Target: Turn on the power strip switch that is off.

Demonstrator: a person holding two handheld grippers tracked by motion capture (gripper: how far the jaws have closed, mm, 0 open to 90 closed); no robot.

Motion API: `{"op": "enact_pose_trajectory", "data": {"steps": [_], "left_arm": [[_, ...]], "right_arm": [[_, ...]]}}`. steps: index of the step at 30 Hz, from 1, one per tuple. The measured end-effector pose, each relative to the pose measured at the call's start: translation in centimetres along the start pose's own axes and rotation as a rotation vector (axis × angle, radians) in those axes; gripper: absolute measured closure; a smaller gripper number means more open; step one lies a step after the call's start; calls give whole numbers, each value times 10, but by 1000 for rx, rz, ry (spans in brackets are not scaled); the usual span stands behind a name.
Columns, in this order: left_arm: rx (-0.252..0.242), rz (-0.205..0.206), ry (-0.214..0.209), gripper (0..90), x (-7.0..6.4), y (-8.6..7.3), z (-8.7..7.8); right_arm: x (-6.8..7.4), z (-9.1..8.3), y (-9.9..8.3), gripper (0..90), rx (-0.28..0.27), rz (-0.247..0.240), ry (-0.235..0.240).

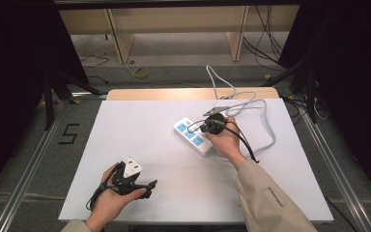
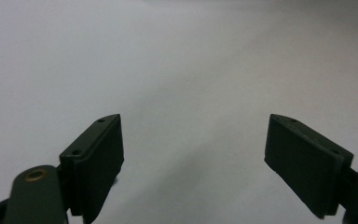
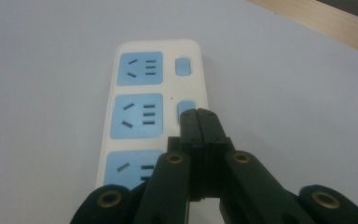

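Right hand-held gripper [image 3: 199,114] pressed together on middle switch [image 3: 185,108] of power strip [image 3: 154,46] — left hand-held gripper [image 2: 193,154] spread wide over bench [image 2: 177,56].

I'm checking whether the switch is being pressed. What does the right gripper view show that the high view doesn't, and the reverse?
Right gripper view: the right gripper, jaws closed, its tip at the middle blue switch of the power strip; contact isn't certain. High view: the left gripper near the table's front edge, and the strip's grey cable trailing off. Both: the strip on the white table.
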State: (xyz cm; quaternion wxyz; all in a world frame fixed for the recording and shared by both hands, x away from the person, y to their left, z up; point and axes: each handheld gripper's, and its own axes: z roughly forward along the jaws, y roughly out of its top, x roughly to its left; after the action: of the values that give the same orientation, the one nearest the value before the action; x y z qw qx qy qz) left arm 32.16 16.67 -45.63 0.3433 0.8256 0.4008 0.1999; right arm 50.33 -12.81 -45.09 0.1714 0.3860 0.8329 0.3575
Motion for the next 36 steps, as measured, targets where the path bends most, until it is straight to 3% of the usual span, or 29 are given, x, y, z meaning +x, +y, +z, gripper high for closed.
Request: {"op": "enact_pose_trajectory", "data": {"steps": [36], "left_arm": [[-2,5,-12,195,-1,0,0]], "right_arm": [[2,19,15,900,20,11,2]]}}
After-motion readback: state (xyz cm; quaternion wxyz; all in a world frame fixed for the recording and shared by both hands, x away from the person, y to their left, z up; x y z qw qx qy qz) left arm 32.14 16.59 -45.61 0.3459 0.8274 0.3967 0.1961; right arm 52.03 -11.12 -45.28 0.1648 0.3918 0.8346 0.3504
